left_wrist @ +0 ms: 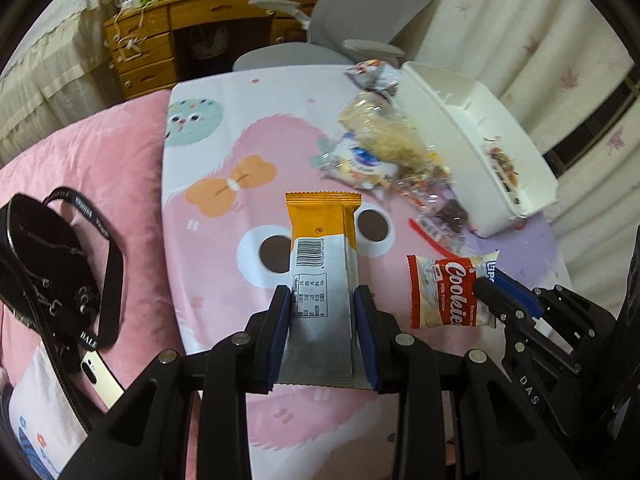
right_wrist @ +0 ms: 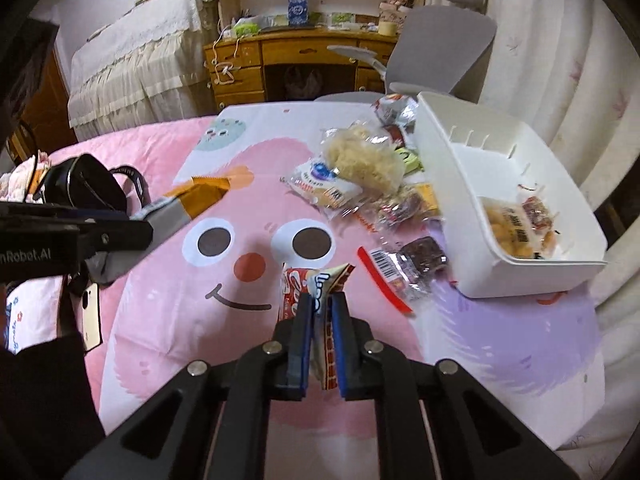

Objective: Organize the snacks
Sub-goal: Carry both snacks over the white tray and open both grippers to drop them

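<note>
My left gripper (left_wrist: 322, 294) is shut on an orange and silver snack bar (left_wrist: 322, 256), held above the cartoon tablecloth; the bar also shows at the left of the right wrist view (right_wrist: 188, 200). My right gripper (right_wrist: 322, 300) is shut on a red and white Cookies packet (right_wrist: 316, 280), also seen in the left wrist view (left_wrist: 448, 290) just right of the bar. A white bin (right_wrist: 576, 208) at the right holds a few snack packs. A pile of loose snacks (right_wrist: 360, 168) lies left of the bin.
A black bag (left_wrist: 44, 264) and a phone (left_wrist: 100, 372) lie on the pink bedding to the left. A grey chair (right_wrist: 440, 36) and a wooden desk (right_wrist: 280, 60) stand behind the table. Curtains hang at the right.
</note>
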`<action>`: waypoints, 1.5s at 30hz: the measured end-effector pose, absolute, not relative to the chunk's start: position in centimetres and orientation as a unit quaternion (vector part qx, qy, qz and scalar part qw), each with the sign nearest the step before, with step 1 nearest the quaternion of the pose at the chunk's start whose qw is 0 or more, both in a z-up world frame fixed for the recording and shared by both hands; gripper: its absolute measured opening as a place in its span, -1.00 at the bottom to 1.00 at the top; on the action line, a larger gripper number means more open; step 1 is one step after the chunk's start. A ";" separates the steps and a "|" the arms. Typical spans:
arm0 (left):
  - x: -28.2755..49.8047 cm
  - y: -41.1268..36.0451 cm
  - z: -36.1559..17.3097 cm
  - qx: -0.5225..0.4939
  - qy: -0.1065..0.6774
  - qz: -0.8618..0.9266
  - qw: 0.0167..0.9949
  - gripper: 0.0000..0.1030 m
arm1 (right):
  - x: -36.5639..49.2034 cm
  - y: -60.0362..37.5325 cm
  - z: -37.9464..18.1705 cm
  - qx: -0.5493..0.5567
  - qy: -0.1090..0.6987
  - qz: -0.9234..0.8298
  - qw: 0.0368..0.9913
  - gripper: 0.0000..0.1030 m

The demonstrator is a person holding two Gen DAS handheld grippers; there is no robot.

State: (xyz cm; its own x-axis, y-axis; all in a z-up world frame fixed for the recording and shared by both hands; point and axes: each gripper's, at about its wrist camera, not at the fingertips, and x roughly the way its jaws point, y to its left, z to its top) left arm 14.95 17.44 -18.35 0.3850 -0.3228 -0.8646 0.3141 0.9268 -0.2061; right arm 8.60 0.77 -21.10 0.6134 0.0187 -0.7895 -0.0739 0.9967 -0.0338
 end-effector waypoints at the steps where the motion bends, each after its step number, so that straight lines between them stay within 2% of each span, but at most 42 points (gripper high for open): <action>1: 14.8 17.2 -18.0 -0.002 0.517 -0.197 0.833 -0.41 | 8.4 0.6 -20.8 -0.030 0.435 0.025 0.899 -0.81; 13: 13.4 12.7 -12.8 0.035 0.448 -0.253 0.857 -0.41 | 5.6 -5.1 -15.8 0.009 0.373 -0.022 0.927 -0.81; 28: 13.3 1.7 -9.2 0.035 0.419 -0.255 0.871 -0.40 | 6.6 -16.8 -13.0 0.021 0.371 -0.031 0.928 -0.81; 45: 16.6 -10.2 -9.3 -0.008 0.407 -0.233 0.883 -0.40 | 11.5 -26.9 -12.4 -0.022 0.384 0.037 0.922 -0.81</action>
